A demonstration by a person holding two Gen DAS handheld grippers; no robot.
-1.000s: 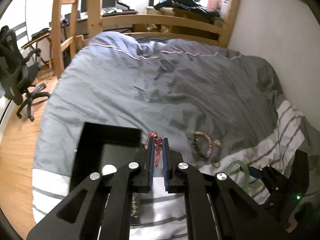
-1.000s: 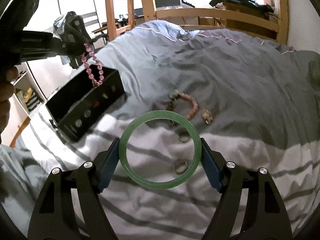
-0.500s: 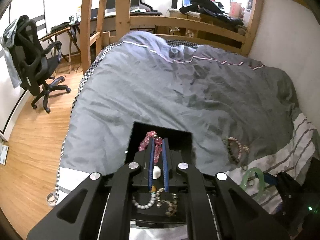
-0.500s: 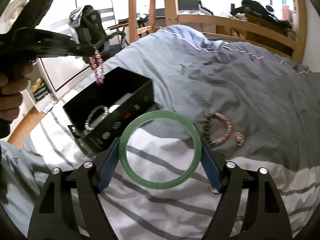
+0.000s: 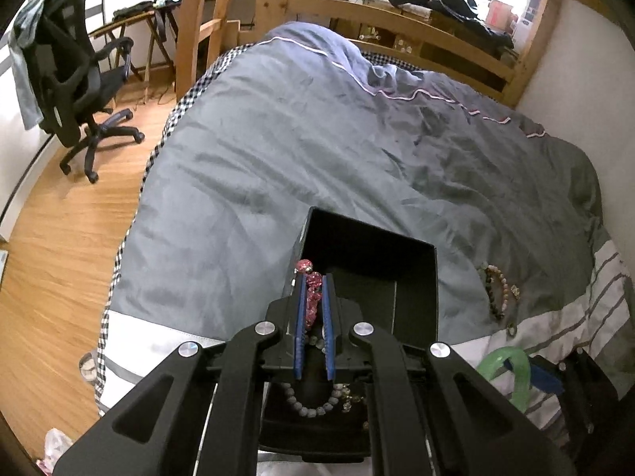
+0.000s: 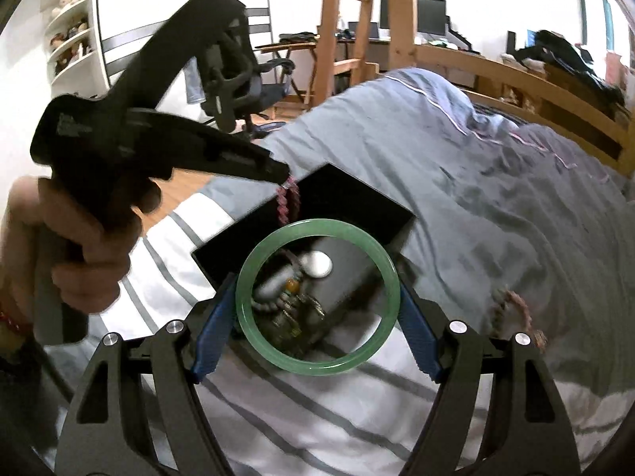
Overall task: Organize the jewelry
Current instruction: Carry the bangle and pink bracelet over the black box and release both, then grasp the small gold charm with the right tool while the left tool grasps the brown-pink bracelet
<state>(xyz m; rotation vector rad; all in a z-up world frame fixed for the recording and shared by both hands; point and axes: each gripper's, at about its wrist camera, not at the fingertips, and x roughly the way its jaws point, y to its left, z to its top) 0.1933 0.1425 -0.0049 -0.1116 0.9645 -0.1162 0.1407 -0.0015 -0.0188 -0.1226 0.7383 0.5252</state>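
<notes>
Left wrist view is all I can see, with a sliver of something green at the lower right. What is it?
Observer: A green bangle, a complete ring, clamped across its width between the right gripper's pads.
Operator: And the pink beads in my gripper?
Observer: The pink bracelet hangs as a loop from the left gripper's tip, over the open black box.
Operator: Who holds that gripper?
Observer: A person's hand, wrapped around its handle.
</notes>
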